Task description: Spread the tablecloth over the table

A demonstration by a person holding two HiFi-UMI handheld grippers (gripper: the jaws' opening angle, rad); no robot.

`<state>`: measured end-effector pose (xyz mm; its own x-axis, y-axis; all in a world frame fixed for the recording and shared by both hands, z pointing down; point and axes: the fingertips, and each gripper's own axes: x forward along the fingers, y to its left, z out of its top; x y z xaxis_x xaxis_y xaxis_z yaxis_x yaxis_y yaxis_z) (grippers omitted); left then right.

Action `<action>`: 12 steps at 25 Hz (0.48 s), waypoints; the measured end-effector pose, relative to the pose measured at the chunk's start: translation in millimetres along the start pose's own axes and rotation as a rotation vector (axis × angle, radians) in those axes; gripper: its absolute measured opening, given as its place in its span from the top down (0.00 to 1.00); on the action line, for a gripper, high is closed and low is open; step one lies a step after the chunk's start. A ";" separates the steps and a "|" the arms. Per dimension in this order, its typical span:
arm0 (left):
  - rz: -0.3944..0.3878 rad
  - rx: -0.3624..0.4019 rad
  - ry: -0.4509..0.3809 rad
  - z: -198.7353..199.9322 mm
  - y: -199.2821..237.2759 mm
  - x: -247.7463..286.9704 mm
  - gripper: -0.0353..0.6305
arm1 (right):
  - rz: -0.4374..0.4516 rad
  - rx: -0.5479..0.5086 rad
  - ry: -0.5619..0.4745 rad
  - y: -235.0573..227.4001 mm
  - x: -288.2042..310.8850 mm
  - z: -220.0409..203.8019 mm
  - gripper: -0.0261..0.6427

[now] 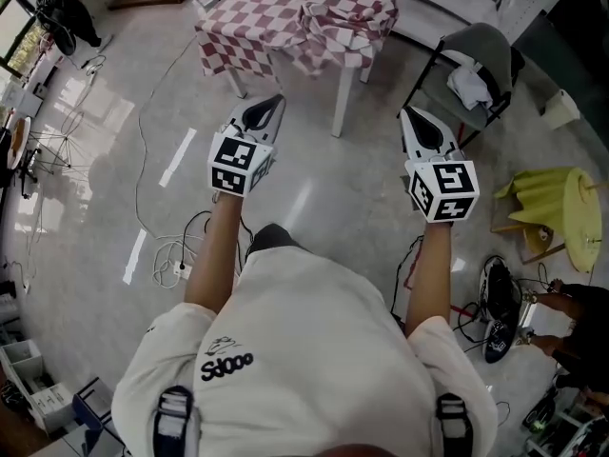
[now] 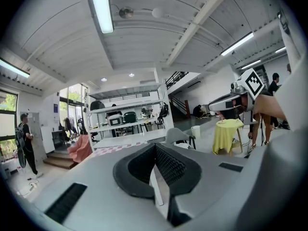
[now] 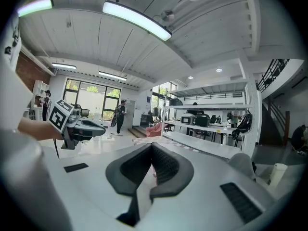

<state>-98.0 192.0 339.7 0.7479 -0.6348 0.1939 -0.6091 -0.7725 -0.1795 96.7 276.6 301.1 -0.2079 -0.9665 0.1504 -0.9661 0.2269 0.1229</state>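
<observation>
Left gripper [image 1: 270, 104] and right gripper [image 1: 411, 116] are both closed, empty; the checked tablecloth [image 1: 338, 19] looks limp and light, so I'd pinch its bunched edge.

On the far right we see a grey chair [image 1: 483, 53] with a white cloth [image 1: 469, 84] bunched on its seat. Nearer on the right stands a small round table [image 1: 544, 194] draped in yellow. Cables [image 1: 169, 251] and a power strip [image 1: 183, 272] lie on the floor at left.
</observation>
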 end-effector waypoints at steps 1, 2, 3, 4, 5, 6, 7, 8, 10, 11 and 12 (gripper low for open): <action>0.001 0.000 0.003 0.0 -1.5 2.3 0.91 | 0.001 0.004 -0.001 -2.7 0.2 -2.2 0.93; 0.001 0.002 0.004 0.9 -1.8 4.9 0.91 | 0.002 0.008 -0.003 -5.2 1.6 -3.6 0.93; 0.001 0.005 0.004 2.5 -1.2 8.0 0.91 | 0.001 0.011 -0.005 -7.6 4.1 -4.4 0.93; -0.001 0.007 0.003 4.0 -0.1 11.6 0.91 | -0.001 0.013 -0.006 -10.1 7.4 -4.7 0.93; -0.003 0.009 0.002 4.9 1.3 15.7 0.91 | -0.002 0.016 -0.007 -12.4 11.4 -5.0 0.93; -0.006 0.009 0.001 5.1 3.4 20.2 0.91 | -0.002 0.019 -0.007 -14.4 15.9 -5.4 0.93; -0.009 0.008 0.001 4.5 6.3 25.4 0.91 | -0.001 0.022 -0.007 -16.1 21.2 -6.1 0.93; -0.012 0.006 0.000 3.5 10.2 31.2 0.91 | 0.000 0.025 -0.005 -17.9 27.3 -7.1 0.93; -0.017 -0.003 -0.002 -0.1 21.2 45.3 0.91 | -0.002 0.024 0.002 -22.1 41.8 -9.6 0.93; -0.021 -0.008 -0.003 -2.9 28.0 53.5 0.91 | -0.007 0.023 0.006 -25.1 50.3 -11.0 0.93; -0.025 -0.013 -0.003 -6.0 35.6 62.4 0.91 | -0.013 0.022 0.010 -28.6 59.7 -12.3 0.93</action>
<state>-74.6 124.8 351.2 0.7635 -0.6156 0.1953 -0.5940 -0.7880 -0.1619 113.8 213.9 318.6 -0.1943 -0.9681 0.1584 -0.9719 0.2119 0.1029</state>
